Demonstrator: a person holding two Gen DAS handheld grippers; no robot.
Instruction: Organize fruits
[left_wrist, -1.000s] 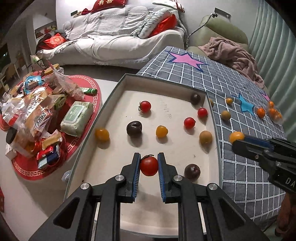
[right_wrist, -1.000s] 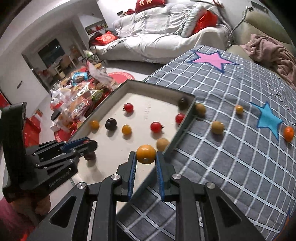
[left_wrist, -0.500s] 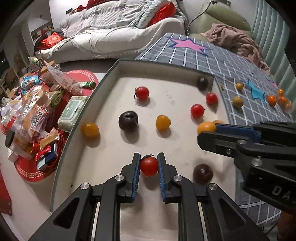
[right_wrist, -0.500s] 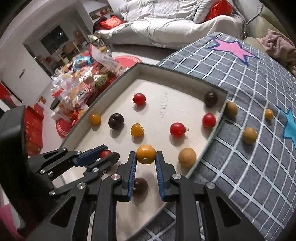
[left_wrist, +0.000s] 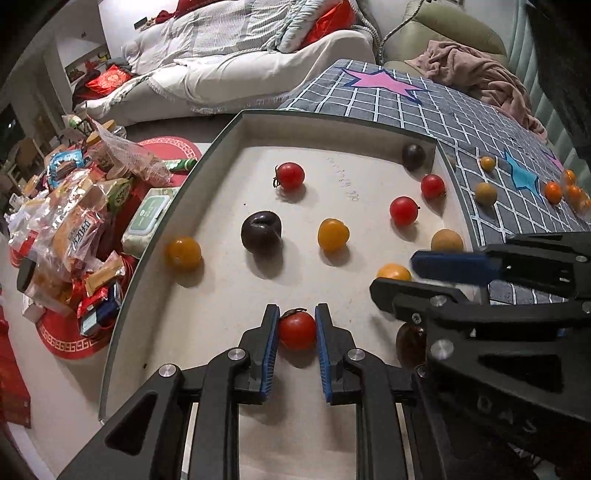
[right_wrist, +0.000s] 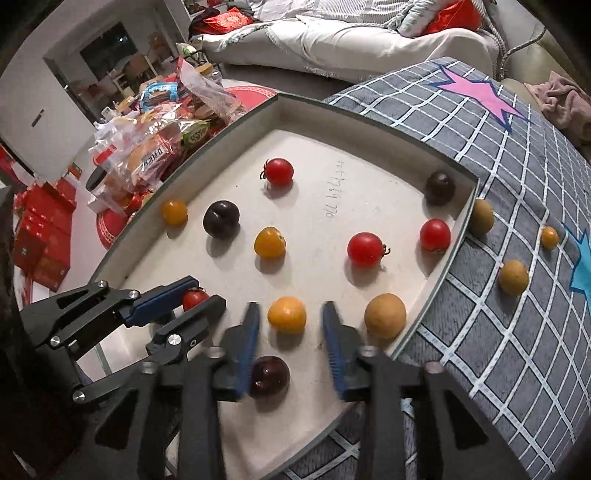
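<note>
Partly behind the right gripper (left_wrist: 402, 275), a dark plum (left_wrist: 408, 343), blurred.

Both cameras look forward and down along their own jaws, close above a white tray (left_wrist: 229, 133) resting on a grid-patterned cloth (right_wrist: 524, 206). The left wrist view faces across the tray toward a sofa (left_wrist: 236, 70), with the right gripper (left_wrist: 402, 277) entering from its right edge. The right wrist view shares the same tray and fruit, with the left gripper (right_wrist: 199, 299) at its lower left.

Grey grid-and-star cloth (right_wrist: 517, 332), white tray (right_wrist: 332, 206)
</note>
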